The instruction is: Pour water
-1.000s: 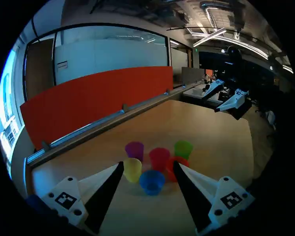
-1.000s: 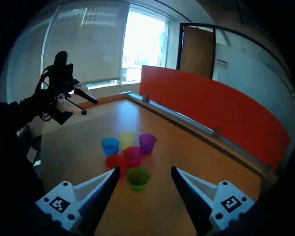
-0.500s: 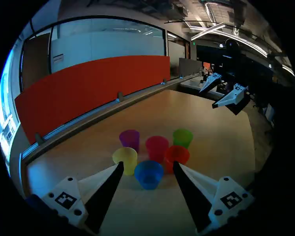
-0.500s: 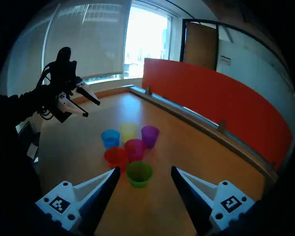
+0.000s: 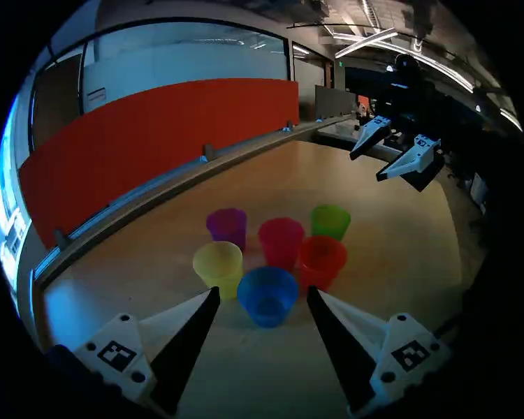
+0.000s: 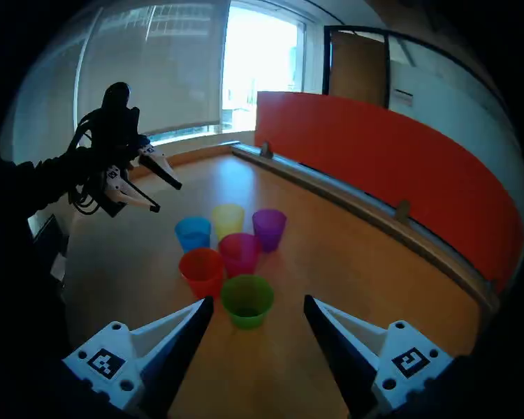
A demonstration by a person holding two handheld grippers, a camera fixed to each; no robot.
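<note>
Several plastic cups stand clustered on a wooden table (image 5: 374, 230). In the left gripper view the blue cup (image 5: 267, 296) is nearest, just ahead of my open left gripper (image 5: 262, 307), with yellow (image 5: 219, 265), purple (image 5: 227, 227), pink (image 5: 281, 241), red (image 5: 322, 260) and green (image 5: 330, 221) cups behind. In the right gripper view the green cup (image 6: 247, 301) sits just ahead of my open right gripper (image 6: 256, 311); red (image 6: 202, 271), pink (image 6: 239, 253), blue (image 6: 193, 232), yellow (image 6: 228, 221) and purple (image 6: 269, 228) cups lie beyond. Each gripper appears far off in the other's view: the right gripper (image 5: 396, 150) and the left gripper (image 6: 149, 179).
A red partition (image 5: 157, 140) with a metal rail runs along the table's far edge. Bright windows (image 6: 262, 70) and a door (image 6: 356, 66) stand behind. A dark sleeve (image 6: 38, 185) holds the distant gripper.
Both grippers have moved closer to the cups and lower, so the cluster looks larger. The blue cup and the green cup now sit nearer the fingertips.
</note>
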